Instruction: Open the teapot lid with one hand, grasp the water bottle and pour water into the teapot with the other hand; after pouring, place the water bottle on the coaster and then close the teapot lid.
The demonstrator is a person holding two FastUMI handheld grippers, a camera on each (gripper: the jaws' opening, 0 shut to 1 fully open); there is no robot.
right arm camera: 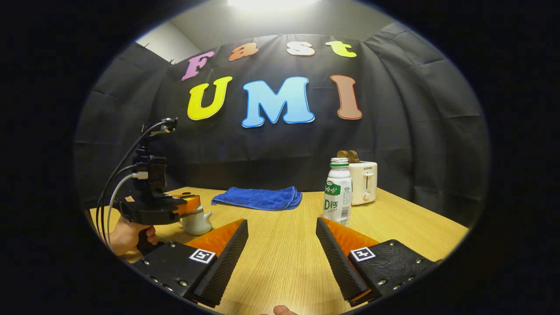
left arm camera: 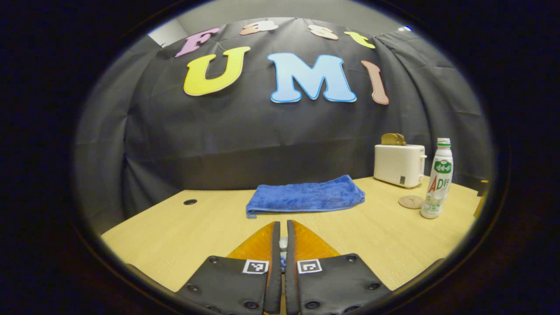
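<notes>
Left gripper view: looks down the left gripper (left arm camera: 282, 224), fingers pressed almost together with a sliver of something pale pinched between them, probably the knob of the white teapot lid (left arm camera: 283, 243). Right gripper view: finds that same gripper sitting on top of the small white ceramic teapot (right arm camera: 197, 223) near the left edge of the pale wooden surface (right arm camera: 280, 262), held from below by a hand (right arm camera: 127, 236). Looks placed to lift the lid straight up and keep it clear of the pour.

Right gripper (right arm camera: 281, 222) spread wide, holding nothing, aimed toward the white plastic water bottle with green cap (right arm camera: 337, 192), upright and apart from the fingers. Seems readied for a side grasp.

Round tan coaster (left arm camera: 411, 201) just beside the bottle, handy for setting it down after pouring. Folded blue towel (left arm camera: 306, 197) and cream toaster (left arm camera: 399, 165) farther back, out of the way.
</notes>
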